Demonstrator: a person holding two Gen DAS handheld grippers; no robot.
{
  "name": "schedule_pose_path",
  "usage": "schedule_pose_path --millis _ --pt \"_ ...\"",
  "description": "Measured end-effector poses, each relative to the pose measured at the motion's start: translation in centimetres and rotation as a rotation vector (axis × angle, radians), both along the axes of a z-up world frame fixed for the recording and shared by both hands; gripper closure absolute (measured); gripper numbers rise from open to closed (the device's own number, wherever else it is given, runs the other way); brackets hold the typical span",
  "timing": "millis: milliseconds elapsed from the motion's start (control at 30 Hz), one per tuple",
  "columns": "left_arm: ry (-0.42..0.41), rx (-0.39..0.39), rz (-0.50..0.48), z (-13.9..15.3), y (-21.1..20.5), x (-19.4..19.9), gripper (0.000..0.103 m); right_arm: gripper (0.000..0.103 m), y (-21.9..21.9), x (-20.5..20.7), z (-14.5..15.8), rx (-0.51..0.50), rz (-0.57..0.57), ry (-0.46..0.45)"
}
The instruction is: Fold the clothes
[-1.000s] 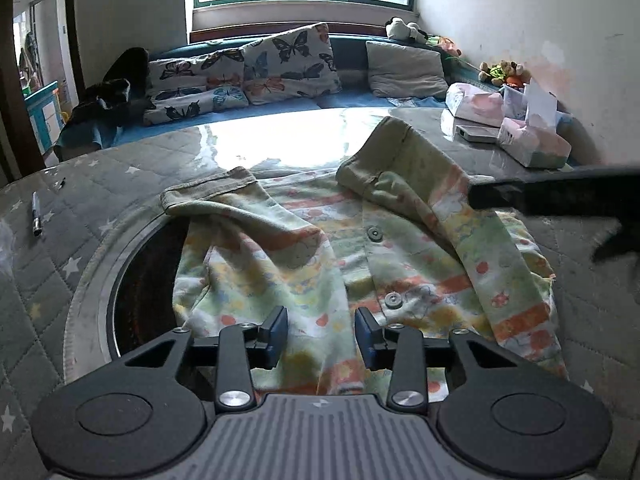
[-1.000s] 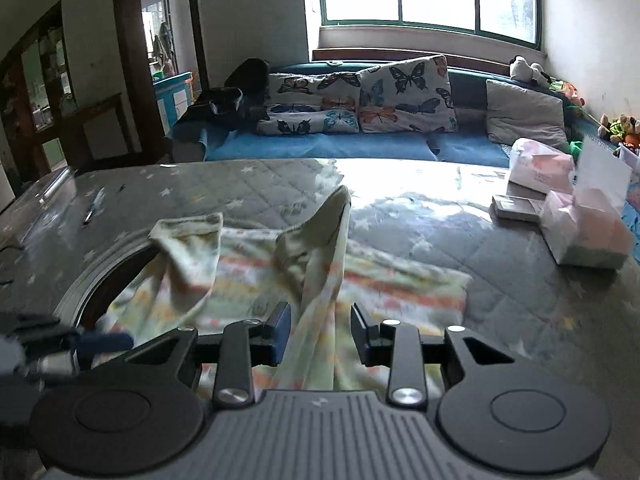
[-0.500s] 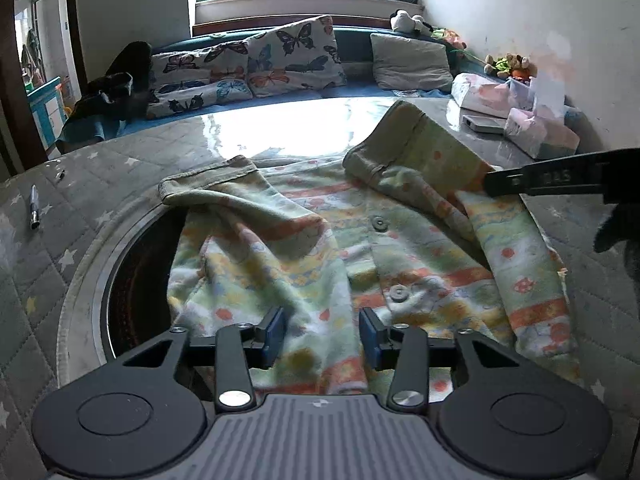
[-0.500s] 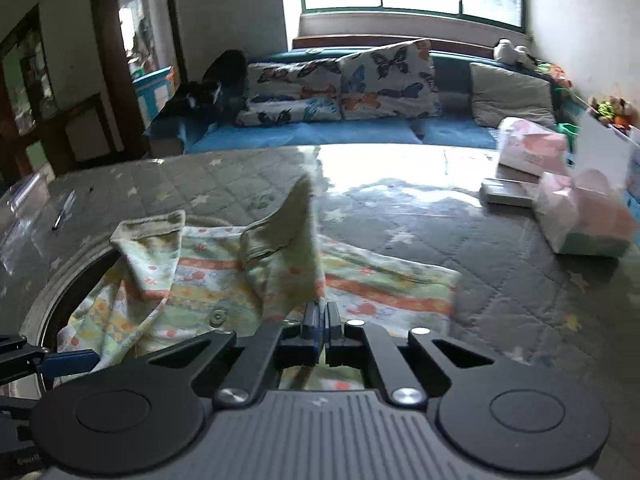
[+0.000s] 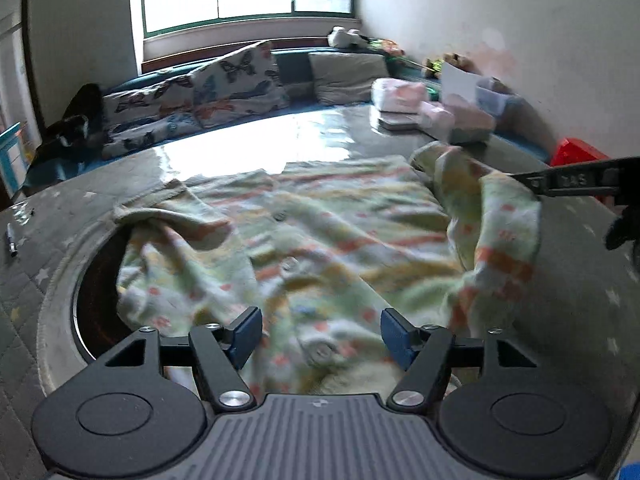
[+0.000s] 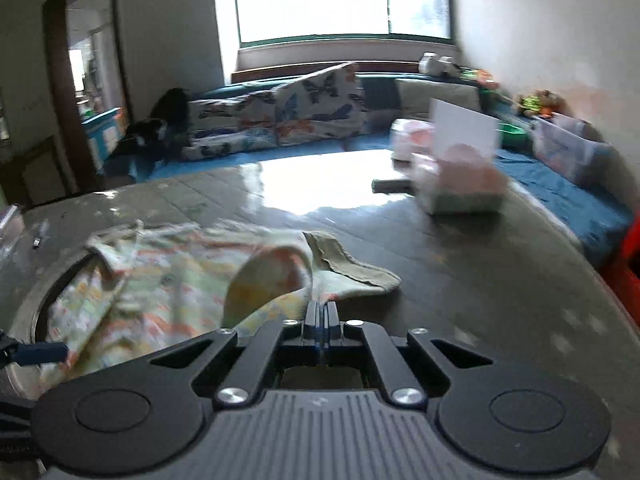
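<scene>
Since the right gripper (image 6: pixel 321 316) is clamped on the shirt's (image 5: pixel 320 232) sleeve (image 6: pixel 276 276) for folding inward, the left gripper (image 5: pixel 321 334) hangs spread apart, empty.

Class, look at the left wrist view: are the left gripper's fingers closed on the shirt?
No, the left gripper has its fingers spread apart above the shirt.

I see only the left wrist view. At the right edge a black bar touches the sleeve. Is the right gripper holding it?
Observer: Yes. In the right wrist view the right gripper is shut on the sleeve.
Operator: Where is the cuff?
Observer: The cuff lies on the table, ahead of the fingertips.
Operator: Does that view show my left gripper?
Observer: Only one blue pad, at the lower left edge, by the shirt.
</scene>
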State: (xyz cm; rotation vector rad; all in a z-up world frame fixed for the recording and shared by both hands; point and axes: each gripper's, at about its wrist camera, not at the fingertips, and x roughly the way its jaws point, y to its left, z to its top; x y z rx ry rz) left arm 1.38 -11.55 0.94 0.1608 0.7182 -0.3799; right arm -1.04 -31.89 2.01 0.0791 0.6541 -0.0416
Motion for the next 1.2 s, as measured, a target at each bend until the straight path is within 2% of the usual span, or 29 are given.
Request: schedule_pose_path --millis 133,333,467,533,600,867,967,1200 --pt "0.016 0.022 -0.014 -1.1 -0.1 -0.5 0.029 0.101 -1.8 -2.7 -1.1 0.032 -0.063 0.042" --pt "0.032 0.015 0.0 -2.0 0.4 -0.6 0.026 0.093 -5.7 -5.5 -2.3 0.096 -0.166 0.07" --pt "0.037 0.007 0.018 -2.1 0.4 -0.7 0.023 0.083 -7.5 -5.1 -2.1 0.059 -0.21 0.048" --pt "0.036 0.009 0.025 -2.1 0.4 -0.8 0.022 0.081 -8.2 -3.7 -2.4 0.03 -0.213 0.046" --pt "0.037 0.012 0.032 -2.1 0.4 -0.9 0.021 0.072 -8.9 -1.9 -3.0 0.012 -0.217 0.053" --pt "0.041 0.023 0.046 -2.1 0.4 -0.9 0.017 0.072 -9.7 2.4 -5.1 0.011 -0.19 0.066" --pt "0.042 0.027 0.046 -2.1 0.3 -0.8 0.017 0.093 -9.5 2.7 -5.3 0.004 -0.181 0.054" --pt "0.04 0.032 0.037 -2.1 0.4 -0.8 0.016 0.097 -10.2 0.1 -4.1 -0.085 -0.308 0.032"
